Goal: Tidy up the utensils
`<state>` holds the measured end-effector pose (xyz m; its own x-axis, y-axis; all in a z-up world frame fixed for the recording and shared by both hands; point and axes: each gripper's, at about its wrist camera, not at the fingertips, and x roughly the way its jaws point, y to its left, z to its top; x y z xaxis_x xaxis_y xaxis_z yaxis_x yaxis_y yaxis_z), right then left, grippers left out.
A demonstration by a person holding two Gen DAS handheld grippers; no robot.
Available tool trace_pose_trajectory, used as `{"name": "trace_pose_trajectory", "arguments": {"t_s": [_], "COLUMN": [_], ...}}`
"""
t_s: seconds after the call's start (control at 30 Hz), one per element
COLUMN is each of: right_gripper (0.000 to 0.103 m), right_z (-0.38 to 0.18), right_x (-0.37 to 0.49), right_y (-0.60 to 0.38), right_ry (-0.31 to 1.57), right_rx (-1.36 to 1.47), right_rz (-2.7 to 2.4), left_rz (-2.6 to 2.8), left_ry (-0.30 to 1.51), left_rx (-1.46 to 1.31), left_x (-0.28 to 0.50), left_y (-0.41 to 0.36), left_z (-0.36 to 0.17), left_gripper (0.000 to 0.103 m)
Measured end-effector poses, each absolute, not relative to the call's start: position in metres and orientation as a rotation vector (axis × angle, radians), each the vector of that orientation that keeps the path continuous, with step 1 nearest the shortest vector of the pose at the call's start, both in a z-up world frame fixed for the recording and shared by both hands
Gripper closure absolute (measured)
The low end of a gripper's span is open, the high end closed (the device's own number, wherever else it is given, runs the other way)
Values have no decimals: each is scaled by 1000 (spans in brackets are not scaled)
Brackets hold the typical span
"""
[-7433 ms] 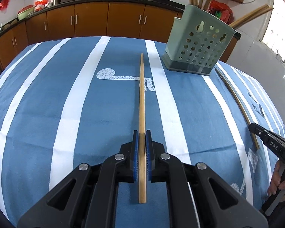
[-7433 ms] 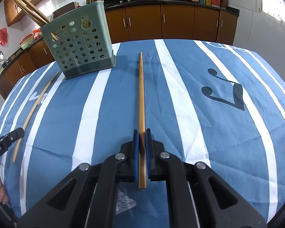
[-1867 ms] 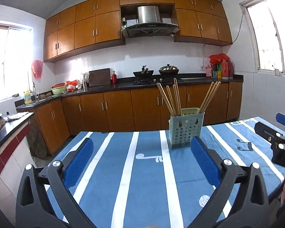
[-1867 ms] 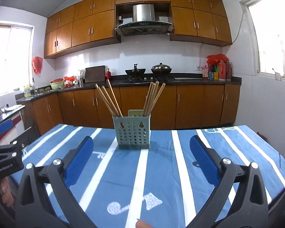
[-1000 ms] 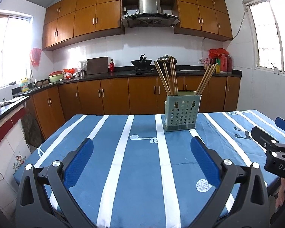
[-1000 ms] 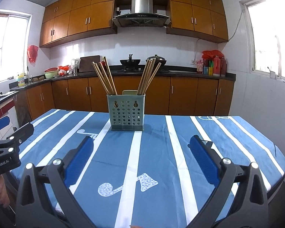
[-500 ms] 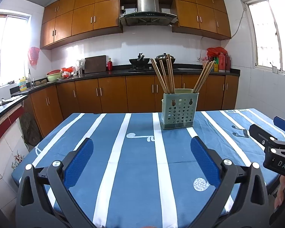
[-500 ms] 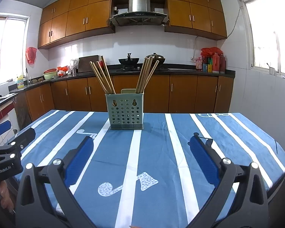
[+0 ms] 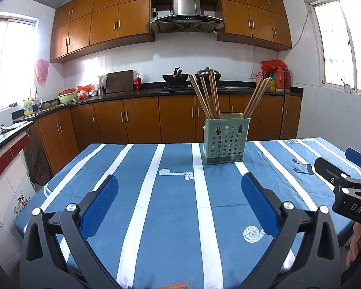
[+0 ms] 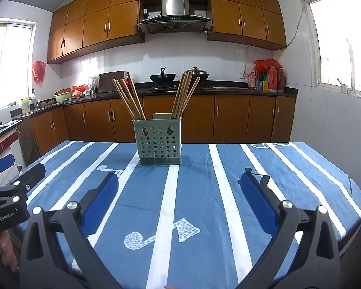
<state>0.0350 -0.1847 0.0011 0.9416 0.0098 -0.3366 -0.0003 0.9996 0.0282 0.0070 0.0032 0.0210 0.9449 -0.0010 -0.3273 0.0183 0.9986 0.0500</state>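
Observation:
A green perforated utensil holder (image 9: 225, 141) stands upright on the far part of the table; it also shows in the right wrist view (image 10: 159, 142). Several wooden chopsticks (image 9: 208, 97) lean in it in two bunches, also seen from the right (image 10: 130, 98). My left gripper (image 9: 179, 201) is open and empty, held back at the table's near edge. My right gripper (image 10: 179, 200) is open and empty too, at the near edge. Each gripper shows at the side of the other's view.
The table carries a blue cloth with white stripes (image 9: 173, 204), also in the right wrist view (image 10: 204, 192). Brown kitchen cabinets and a black counter (image 9: 142, 91) with pots run behind it. A tiled wall and windows lie to the right.
Earlier each gripper was shut on a chopstick lying on the cloth. Now both are open and empty, the chopsticks stand in the holder, and over the last second both views have barely shifted.

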Motion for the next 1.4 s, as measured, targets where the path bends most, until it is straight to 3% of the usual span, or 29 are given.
{"name": "trace_pose_trajectory", "arguments": {"t_s": [1.4], "right_gripper": [4], "right_z": [-1], "right_x": [35], "right_y": [-183], "right_ry": [347], "right_rx": [36], "right_rz": [6], "left_rz": [-17], "left_ry": [340], "left_rx": [52], "left_x": [8], "left_y": [0], "left_z": [17], "left_gripper": [2]}}
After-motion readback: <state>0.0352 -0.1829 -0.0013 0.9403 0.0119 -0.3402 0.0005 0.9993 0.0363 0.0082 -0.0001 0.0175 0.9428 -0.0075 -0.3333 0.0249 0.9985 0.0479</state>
